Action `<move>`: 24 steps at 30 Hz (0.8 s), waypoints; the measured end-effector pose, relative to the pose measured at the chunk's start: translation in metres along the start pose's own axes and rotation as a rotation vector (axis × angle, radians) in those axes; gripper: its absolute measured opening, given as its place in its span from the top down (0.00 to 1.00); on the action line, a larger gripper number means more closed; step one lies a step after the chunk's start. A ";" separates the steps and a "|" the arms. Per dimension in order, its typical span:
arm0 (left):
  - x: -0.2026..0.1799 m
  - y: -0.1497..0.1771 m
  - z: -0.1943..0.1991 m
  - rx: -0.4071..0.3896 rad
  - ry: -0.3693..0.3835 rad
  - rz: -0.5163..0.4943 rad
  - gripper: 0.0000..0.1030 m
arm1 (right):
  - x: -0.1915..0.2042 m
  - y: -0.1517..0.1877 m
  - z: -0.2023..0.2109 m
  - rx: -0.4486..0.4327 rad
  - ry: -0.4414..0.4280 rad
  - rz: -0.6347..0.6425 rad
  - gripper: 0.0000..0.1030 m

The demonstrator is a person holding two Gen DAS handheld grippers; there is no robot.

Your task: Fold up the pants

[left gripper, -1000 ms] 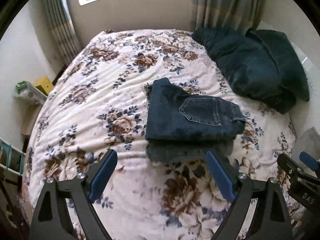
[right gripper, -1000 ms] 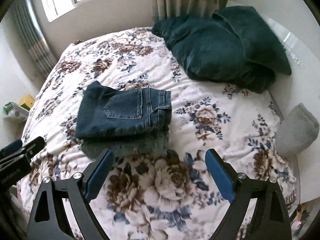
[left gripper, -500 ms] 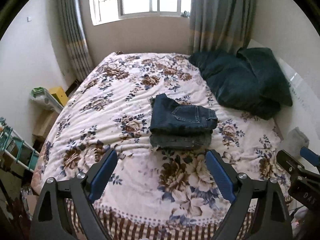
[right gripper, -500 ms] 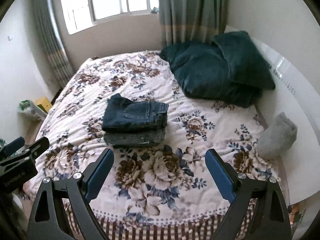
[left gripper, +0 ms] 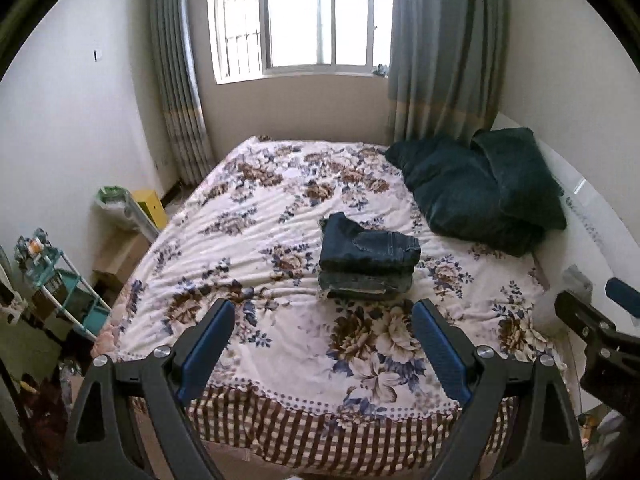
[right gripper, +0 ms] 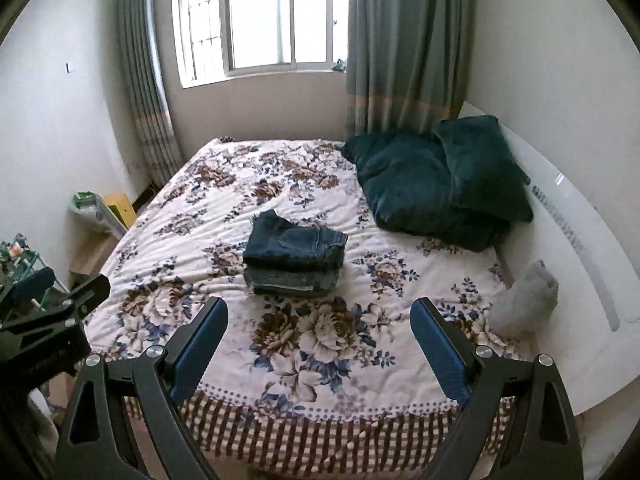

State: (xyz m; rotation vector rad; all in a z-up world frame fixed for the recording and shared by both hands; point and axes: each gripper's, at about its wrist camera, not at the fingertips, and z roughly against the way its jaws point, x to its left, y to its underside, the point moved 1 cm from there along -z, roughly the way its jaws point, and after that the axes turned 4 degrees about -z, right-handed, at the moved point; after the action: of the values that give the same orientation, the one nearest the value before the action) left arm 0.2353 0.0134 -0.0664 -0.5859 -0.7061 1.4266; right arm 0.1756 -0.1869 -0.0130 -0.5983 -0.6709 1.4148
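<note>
The folded pants [left gripper: 369,258] lie in a neat dark denim stack near the middle of the bed [left gripper: 280,344], above the centre of the frame in both wrist views. The left hand-held gripper [left gripper: 324,338] is released: its two blue pads stand wide apart in the lower part of the frame and nothing is between them. The pants are well apart from it, higher in the picture and a little right of the gap. The right hand-held gripper [right gripper: 319,336] is also released and grasps nothing; in its view the pants [right gripper: 295,258] sit above the left pad, again well apart.

The bed carries a white cover with brown and blue flowers, and a brown checked border hangs at its near edge. Behind the bed there is a bright window [left gripper: 304,16] with grey-green curtains [left gripper: 444,48] on both sides.

Two dark green pillows [left gripper: 484,192] lean at the upper right of the bed, near the pants but not touching them. A grey soft bundle [right gripper: 524,304] lies at the right edge of the bed. At the left, on the floor side, stand a small teal shelf rack [left gripper: 68,292] and a yellow box [left gripper: 152,204]. Between each hand-held gripper and the pants there is only bare cover.
</note>
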 end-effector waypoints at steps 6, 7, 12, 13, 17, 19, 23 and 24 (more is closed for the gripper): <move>0.006 -0.004 0.043 -0.032 0.000 -0.011 0.12 | 0.009 -0.007 0.056 -0.022 -0.017 0.001 0.08; 0.008 -0.004 0.050 -0.041 0.004 -0.013 0.12 | 0.012 -0.008 0.064 -0.027 -0.015 0.008 0.08; 0.014 -0.003 0.062 -0.051 0.001 -0.005 0.12 | 0.019 -0.010 0.091 -0.044 -0.028 0.007 0.08; 0.014 -0.002 0.062 -0.048 0.001 -0.007 0.12 | 0.020 -0.011 0.094 -0.046 -0.029 0.008 0.08; 0.017 -0.002 0.059 -0.038 -0.001 0.006 0.12 | 0.022 -0.010 0.098 -0.050 -0.029 0.009 0.08; 0.015 -0.002 0.054 -0.028 0.004 0.010 0.12 | 0.023 -0.010 0.098 -0.054 -0.025 0.005 0.08; 0.012 -0.007 0.042 -0.039 0.005 0.009 0.00 | 0.020 -0.024 0.082 -0.052 -0.010 -0.010 0.05; 0.010 -0.010 0.037 -0.044 -0.002 0.007 0.00 | 0.018 -0.027 0.076 -0.050 -0.010 -0.015 0.05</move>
State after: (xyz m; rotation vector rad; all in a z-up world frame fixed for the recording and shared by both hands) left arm 0.2148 0.0212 -0.0334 -0.6213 -0.7395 1.4212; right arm 0.1391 -0.1718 0.0594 -0.6248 -0.7187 1.3916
